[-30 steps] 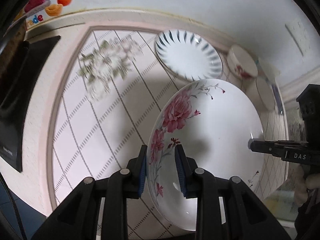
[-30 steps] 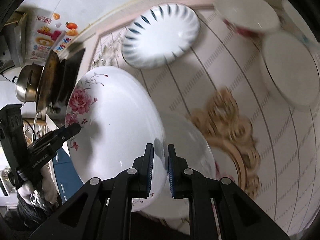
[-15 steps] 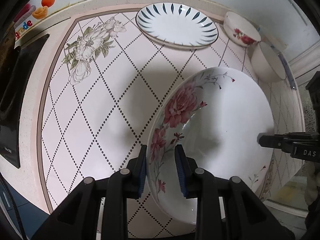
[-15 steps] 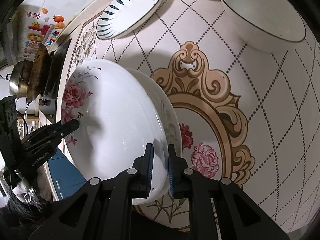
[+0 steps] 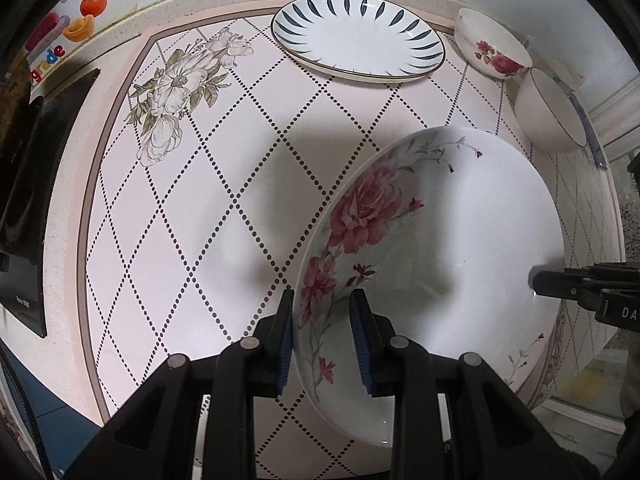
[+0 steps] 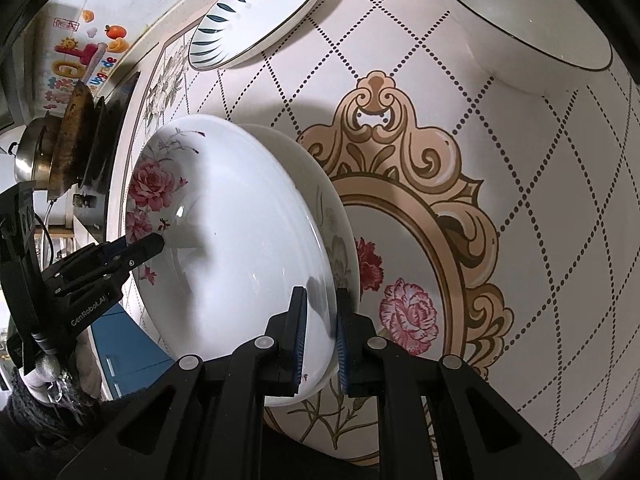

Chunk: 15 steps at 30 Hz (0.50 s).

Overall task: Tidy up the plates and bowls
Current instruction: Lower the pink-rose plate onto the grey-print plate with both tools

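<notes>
Both grippers clamp opposite rims of 1 rose-patterned plate (image 5: 432, 240): left gripper (image 5: 324, 340) and right gripper (image 6: 320, 334). A second floral plate (image 6: 344, 248) lies directly beneath, apparently almost touching.

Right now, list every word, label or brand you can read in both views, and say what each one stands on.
"GenRobot.AI": on the black body of the left gripper, seen from the right wrist.
"DA", cut off by the frame edge: on the right gripper, seen from the left wrist.
"nde": end of a word on the fruit sticker on the wall.
Small print on the black stove: too blurred to read.
</notes>
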Each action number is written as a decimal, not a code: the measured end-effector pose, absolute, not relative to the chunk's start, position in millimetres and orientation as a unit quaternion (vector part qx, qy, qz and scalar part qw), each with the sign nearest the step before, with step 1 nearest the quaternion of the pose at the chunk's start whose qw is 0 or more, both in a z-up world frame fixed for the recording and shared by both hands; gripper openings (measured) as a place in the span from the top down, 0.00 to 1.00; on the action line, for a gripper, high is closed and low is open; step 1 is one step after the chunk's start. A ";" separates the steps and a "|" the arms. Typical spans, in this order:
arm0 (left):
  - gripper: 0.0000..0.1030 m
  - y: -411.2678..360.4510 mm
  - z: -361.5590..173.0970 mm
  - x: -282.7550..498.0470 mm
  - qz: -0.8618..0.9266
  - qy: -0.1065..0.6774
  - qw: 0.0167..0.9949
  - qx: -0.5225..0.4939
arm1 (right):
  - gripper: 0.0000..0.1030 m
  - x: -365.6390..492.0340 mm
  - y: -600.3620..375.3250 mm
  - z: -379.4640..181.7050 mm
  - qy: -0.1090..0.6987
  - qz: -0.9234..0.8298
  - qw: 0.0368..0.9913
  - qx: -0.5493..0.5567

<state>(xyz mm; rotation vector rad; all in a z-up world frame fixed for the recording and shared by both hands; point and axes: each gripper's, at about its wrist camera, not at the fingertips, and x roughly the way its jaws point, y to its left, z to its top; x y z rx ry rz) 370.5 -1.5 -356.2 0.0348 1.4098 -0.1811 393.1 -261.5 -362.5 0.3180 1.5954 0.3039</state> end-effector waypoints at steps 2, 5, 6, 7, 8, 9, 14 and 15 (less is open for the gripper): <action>0.77 -3.0 -356.4 370.7 -0.082 0.647 0.758 0.021 | 0.85 393.7 -258.3 -361.6 0.710 0.133 0.678 0.135; 0.77 -4.8 -356.6 371.1 -0.081 0.645 0.759 0.028 | 0.85 394.1 -256.7 -359.7 0.709 0.130 0.681 0.127; 0.77 -5.6 -356.3 371.3 -0.080 0.645 0.759 0.029 | 0.85 394.4 -256.4 -358.9 0.709 0.128 0.682 0.126; 0.77 -6.1 -356.1 371.4 -0.079 0.646 0.759 0.031 | 0.85 395.1 -256.0 -358.1 0.709 0.126 0.683 0.124; 0.77 -6.8 -355.9 371.6 -0.079 0.644 0.760 0.033 | 0.85 395.6 -255.3 -357.5 0.710 0.125 0.682 0.123; 0.77 -7.3 -356.3 372.3 -0.079 0.645 0.760 0.035 | 0.85 395.5 -254.6 -357.4 0.710 0.124 0.683 0.121; 0.77 -8.4 -356.0 372.5 -0.076 0.644 0.760 0.039 | 0.85 396.1 -252.6 -357.3 0.714 0.121 0.680 0.115; 0.77 -8.7 -355.9 372.6 -0.076 0.645 0.760 0.041 | 0.85 395.5 -251.4 -357.0 0.715 0.119 0.679 0.113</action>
